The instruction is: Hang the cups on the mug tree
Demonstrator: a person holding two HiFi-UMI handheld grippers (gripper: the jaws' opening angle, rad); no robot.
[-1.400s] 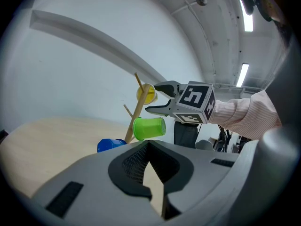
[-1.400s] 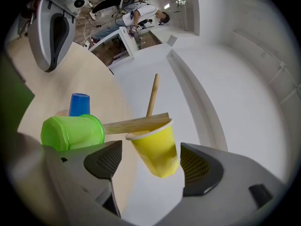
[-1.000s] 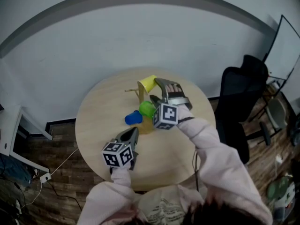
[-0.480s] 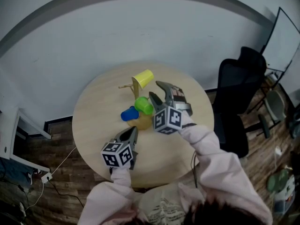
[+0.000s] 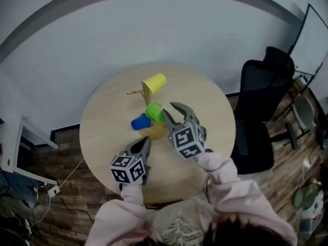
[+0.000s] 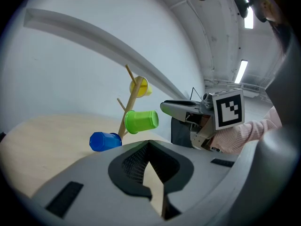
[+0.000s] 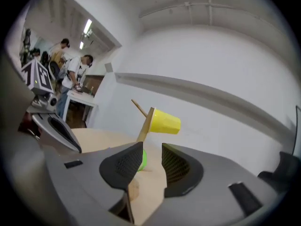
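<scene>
Yellow cup (image 5: 155, 82), green cup (image 5: 155, 112) and blue cup (image 5: 139, 122) all hang on mug tree (image 5: 147, 97), mid tabletop (image 5: 107, 122). Right tool (image 5: 170, 110) sits just right of green cup; its jaws have just been closing to a narrow gap, nothing between them. Left tool (image 5: 146, 141) is closed and empty, lower left, farther from the tree.

head view: steeply down over table (image 5: 207, 111) | left, right gripper views: low, near-level, close | all share mug tree (image 5: 146, 94)
</scene>
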